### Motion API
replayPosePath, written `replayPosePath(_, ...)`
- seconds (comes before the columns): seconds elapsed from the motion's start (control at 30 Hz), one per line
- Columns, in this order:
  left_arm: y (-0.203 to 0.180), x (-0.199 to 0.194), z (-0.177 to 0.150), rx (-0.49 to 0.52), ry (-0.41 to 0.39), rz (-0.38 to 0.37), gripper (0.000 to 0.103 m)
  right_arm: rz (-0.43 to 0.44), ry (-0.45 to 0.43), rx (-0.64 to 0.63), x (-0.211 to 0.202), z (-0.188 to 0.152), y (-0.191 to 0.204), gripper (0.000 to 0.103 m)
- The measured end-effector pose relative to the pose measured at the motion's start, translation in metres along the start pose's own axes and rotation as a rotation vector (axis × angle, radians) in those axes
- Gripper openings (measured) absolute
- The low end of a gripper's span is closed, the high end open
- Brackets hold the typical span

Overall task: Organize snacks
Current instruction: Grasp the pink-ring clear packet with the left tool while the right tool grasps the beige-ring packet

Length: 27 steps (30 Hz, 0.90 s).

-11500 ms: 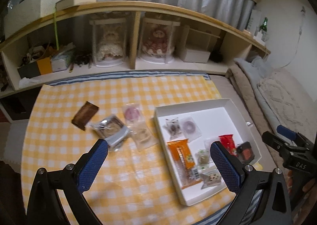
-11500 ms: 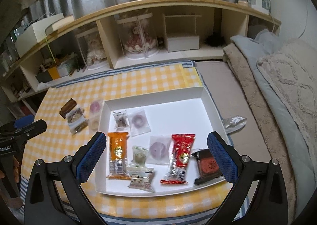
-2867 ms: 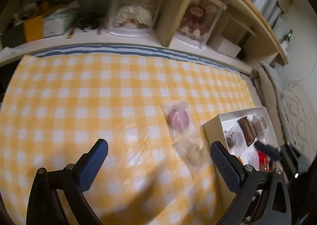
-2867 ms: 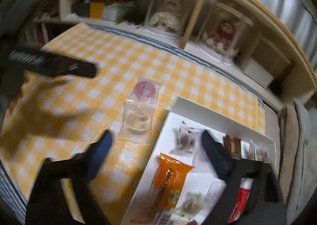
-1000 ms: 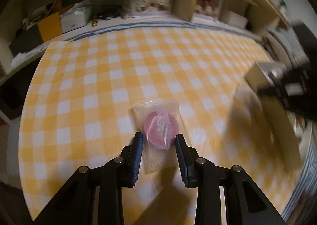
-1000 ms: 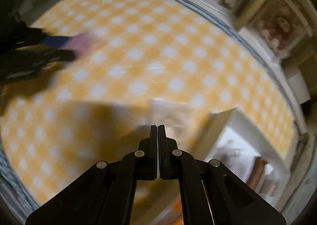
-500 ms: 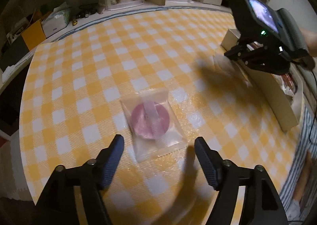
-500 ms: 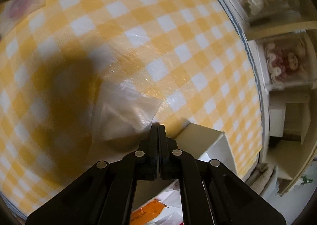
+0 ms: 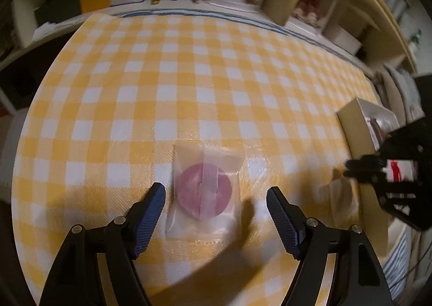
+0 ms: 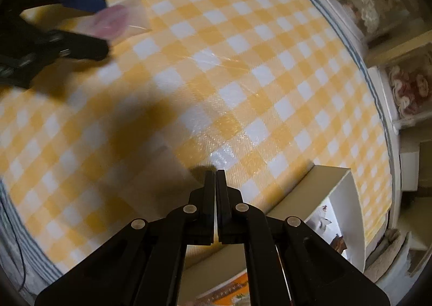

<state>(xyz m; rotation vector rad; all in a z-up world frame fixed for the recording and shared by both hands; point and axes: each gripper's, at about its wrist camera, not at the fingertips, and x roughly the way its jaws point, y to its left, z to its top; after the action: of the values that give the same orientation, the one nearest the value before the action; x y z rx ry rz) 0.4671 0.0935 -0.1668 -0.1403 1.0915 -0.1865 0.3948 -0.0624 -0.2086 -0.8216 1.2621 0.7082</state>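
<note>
Since a half-second ago the left gripper has closed in, jaws spread around the pink snack packet on the counter. Right wrist view: right gripper jaws clenched on a clear packet, white box at 4 o'clock

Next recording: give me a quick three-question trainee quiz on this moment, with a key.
1. True or false: the left hand-held gripper is shut on the round pink snack in a clear wrapper.
2. The shut right hand-held gripper pinches: A an orange bag, B a clear plastic packet, C nothing.
3. Is the pink snack inside the white cardboard box or on the yellow checked tablecloth?
Key: 1 false, open astride it; 2 B; 3 on the tablecloth.
</note>
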Motion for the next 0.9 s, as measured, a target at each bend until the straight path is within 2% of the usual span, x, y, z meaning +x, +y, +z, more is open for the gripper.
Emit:
replayPosePath(0.03,-0.001,0.001,0.001,-0.010,0.001,0.008,0.074,0.008,0.004,-0.023,-0.004,-0.003,0.000,0.009)
replayPosePath(0.1,-0.003,0.003,0.002,-0.019,0.000,0.026,0.073,0.011,0.015,-0.066,-0.007,-0.007,0.002,0.028)
replayPosePath(0.13,-0.004,0.004,0.003,-0.018,0.000,0.036,0.072,0.021,0.022,-0.106,-0.010,-0.011,0.005,0.047)
replayPosePath(0.17,-0.007,0.006,0.002,-0.015,0.000,0.044,0.070,0.028,0.025,-0.135,-0.011,-0.015,0.008,0.060)
replayPosePath(0.2,-0.009,0.008,0.001,-0.013,-0.001,0.053,0.069,0.034,0.028,-0.186,-0.014,-0.020,0.015,0.063)
replayPosePath(0.37,-0.015,0.011,-0.003,-0.001,-0.011,0.083,0.059,0.036,0.057,-0.359,-0.010,-0.034,0.037,0.066)
replayPosePath(0.53,-0.016,0.014,-0.004,0.024,-0.016,0.109,0.052,-0.026,0.087,-0.493,0.006,-0.040,0.060,0.067)
replayPosePath(0.63,-0.017,0.016,-0.005,0.041,-0.023,0.120,0.051,0.010,0.085,-0.457,0.013,-0.035,0.055,0.065)
replayPosePath(0.73,-0.018,0.017,-0.007,0.063,-0.036,0.124,0.048,0.090,0.082,-0.373,0.020,-0.024,0.037,0.056)
replayPosePath(0.8,-0.016,0.017,-0.007,0.059,-0.046,0.118,0.046,0.124,0.073,-0.329,0.021,-0.017,0.025,0.054)
replayPosePath(0.9,-0.012,0.013,-0.009,0.035,-0.051,0.101,0.044,0.143,0.037,-0.250,0.017,-0.012,0.004,0.047)
